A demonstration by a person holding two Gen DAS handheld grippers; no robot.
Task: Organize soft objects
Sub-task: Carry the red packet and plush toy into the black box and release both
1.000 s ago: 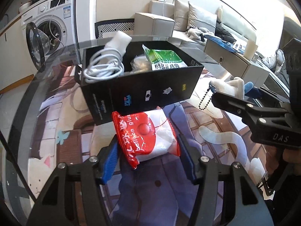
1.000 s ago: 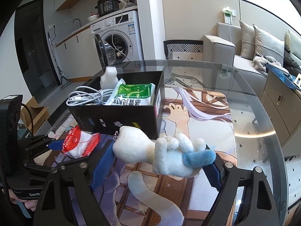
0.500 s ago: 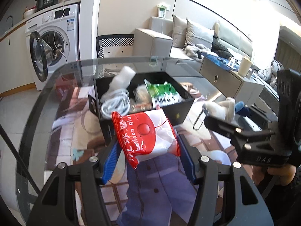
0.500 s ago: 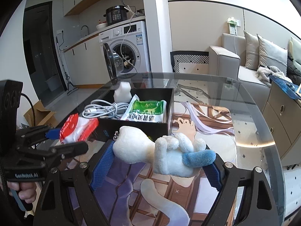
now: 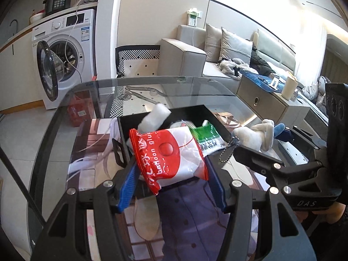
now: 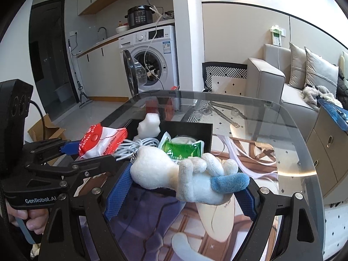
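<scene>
My left gripper [image 5: 171, 174] is shut on a red and white balloon-glue packet [image 5: 167, 156] and holds it above the near edge of an open black box [image 5: 208, 111]. The packet also shows in the right wrist view [image 6: 102, 141]. My right gripper [image 6: 178, 187] is shut on a white plush toy with a blue tail [image 6: 184, 176], raised in front of the box [image 6: 195, 128]. The box holds a white cable coil [image 6: 139, 143], a green and white packet [image 6: 182, 150] and a white foam piece [image 6: 150, 124].
The box stands on a glass table [image 6: 261, 113] over a printed mat [image 6: 250, 152]. A washing machine with its door open [image 6: 150, 58] and a sofa [image 6: 289, 80] stand behind. A low cabinet [image 5: 267, 102] is at the right.
Both grippers have risen with their loads and moved toward the box. The red packet is now over the box's near edge, and the plush sits higher in front of it.
</scene>
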